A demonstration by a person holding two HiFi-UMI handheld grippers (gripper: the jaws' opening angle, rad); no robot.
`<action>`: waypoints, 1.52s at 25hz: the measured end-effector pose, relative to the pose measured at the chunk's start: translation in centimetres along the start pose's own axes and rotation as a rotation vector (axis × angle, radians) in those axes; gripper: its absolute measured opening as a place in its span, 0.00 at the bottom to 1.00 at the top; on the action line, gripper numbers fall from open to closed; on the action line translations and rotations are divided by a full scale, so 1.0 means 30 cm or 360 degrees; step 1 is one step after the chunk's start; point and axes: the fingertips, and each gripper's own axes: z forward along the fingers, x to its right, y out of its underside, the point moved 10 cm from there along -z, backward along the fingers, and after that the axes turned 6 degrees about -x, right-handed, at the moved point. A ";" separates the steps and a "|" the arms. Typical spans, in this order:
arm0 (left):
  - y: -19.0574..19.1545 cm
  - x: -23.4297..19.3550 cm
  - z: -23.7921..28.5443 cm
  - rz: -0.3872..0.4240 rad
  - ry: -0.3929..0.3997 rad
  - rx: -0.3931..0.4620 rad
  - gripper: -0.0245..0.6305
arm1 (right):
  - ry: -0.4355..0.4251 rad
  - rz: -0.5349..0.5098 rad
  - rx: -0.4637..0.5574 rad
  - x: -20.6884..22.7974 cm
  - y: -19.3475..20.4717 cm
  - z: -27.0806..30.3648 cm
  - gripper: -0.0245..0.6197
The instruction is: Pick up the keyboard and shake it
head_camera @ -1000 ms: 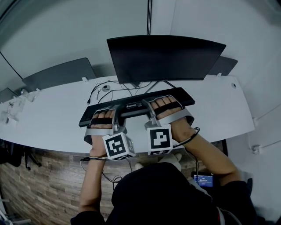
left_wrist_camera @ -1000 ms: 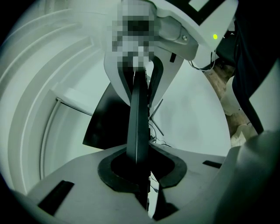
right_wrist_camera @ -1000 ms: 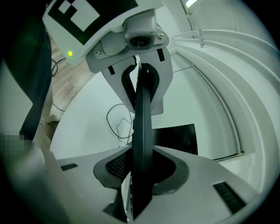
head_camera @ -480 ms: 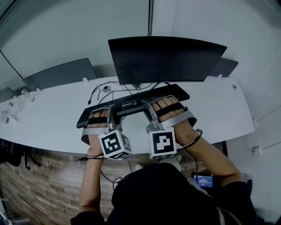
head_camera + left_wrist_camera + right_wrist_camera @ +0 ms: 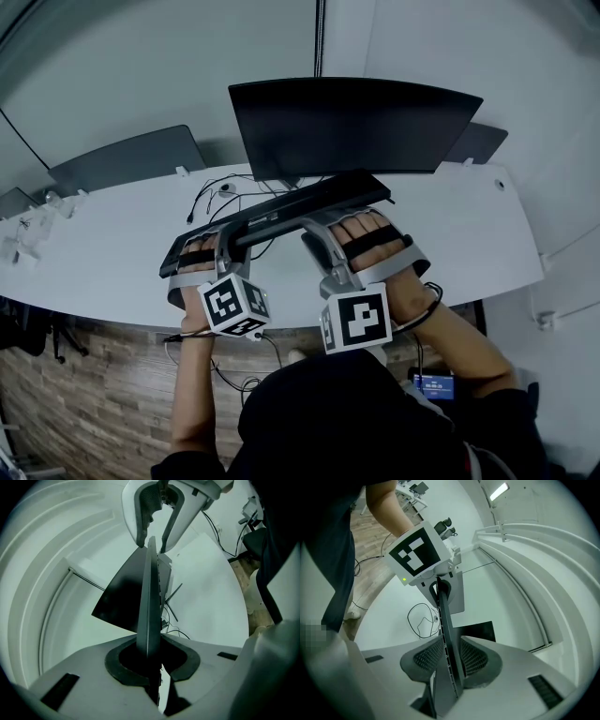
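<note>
White room, plain pale wall [image 5: 141,66] at the back, and a long white counter [image 5: 103,253] curved across the head view, with wood-look floor [image 5: 84,403] below its near edge. Biggest thing on the counter was the black curved monitor [image 5: 352,127], standing at the back middle, screen dark. A grey panel [image 5: 127,155] stood at the counter's far edge on the left, and a second grey panel [image 5: 480,141] peeked out behind the monitor's right end.

And there was the keyboard [image 5: 281,211], black, up off the counter in front of the monitor and tilted. Its right end rode high, just under the monitor's lower edge, and its left end hung lower, nearer the person.

The right hand-held gripper [image 5: 314,230] was clenched on the keyboard right of its middle. The right gripper view showed the keyboard [image 5: 446,634] edge-on, pinched between both ribbed pads. The left hand-held gripper [image 5: 228,246] was clamped on the left part. In the left gripper view the keyboard [image 5: 149,606] ran edge-on straight out of the closed jaws, with the other gripper at its far end. The left marker cube [image 5: 232,305] and the right marker cube [image 5: 356,322] faced the head camera.

Loose black cables [image 5: 220,187] lay on the counter between the left panel and the monitor's foot, behind the keyboard. Down past the counter's near edge at right sat a small device [image 5: 433,382] with a lit blue screen, too small to tell what it was.
</note>
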 end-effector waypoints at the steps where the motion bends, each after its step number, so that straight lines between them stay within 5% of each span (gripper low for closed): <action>1: 0.003 -0.003 -0.001 -0.0025 0.0002 0.0004 0.16 | 0.0004 -0.0003 -0.0006 -0.002 0.007 -0.002 0.23; 10: 0.023 -0.048 -0.027 -0.0375 0.0064 0.0152 0.16 | -0.0059 0.0121 0.0030 -0.008 0.037 0.002 0.23; 22: -0.018 -0.115 -0.135 -0.0950 0.0196 0.0586 0.16 | -0.0125 0.0397 0.0163 0.002 0.063 -0.012 0.23; 29: -0.031 -0.163 -0.188 -0.1271 0.0437 0.0914 0.16 | -0.0256 0.0851 0.0353 0.020 0.110 -0.003 0.23; 38: 0.004 -0.216 -0.242 -0.1467 0.0660 0.1157 0.16 | -0.0515 0.1305 0.0562 0.017 0.136 0.031 0.23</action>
